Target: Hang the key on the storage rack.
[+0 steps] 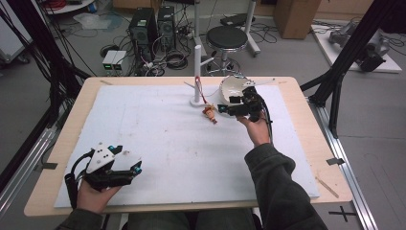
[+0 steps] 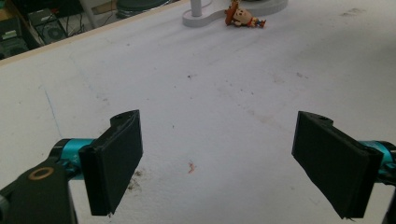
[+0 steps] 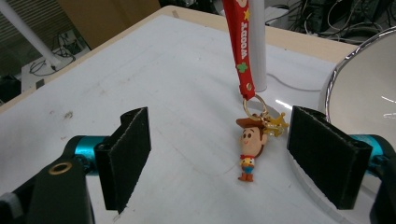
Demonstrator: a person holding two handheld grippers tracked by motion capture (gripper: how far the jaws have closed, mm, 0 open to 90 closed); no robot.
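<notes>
A small cowboy figure keychain hangs by a red strap from a white peg stand, with the figure down at the white mat. My right gripper is open. The figure sits just beyond its jaws, nearer the right one, and neither pad touches it. In the high view the right gripper points left at the figure from beside a white bowl. My left gripper rests open near the front left of the mat, with nothing between its jaws. The figure lies far ahead of it.
The white mat covers most of the wooden table. The shiny-rimmed bowl stands close to the right jaw. The stand's base is next to the figure. A stool and computer towers stand beyond the far edge.
</notes>
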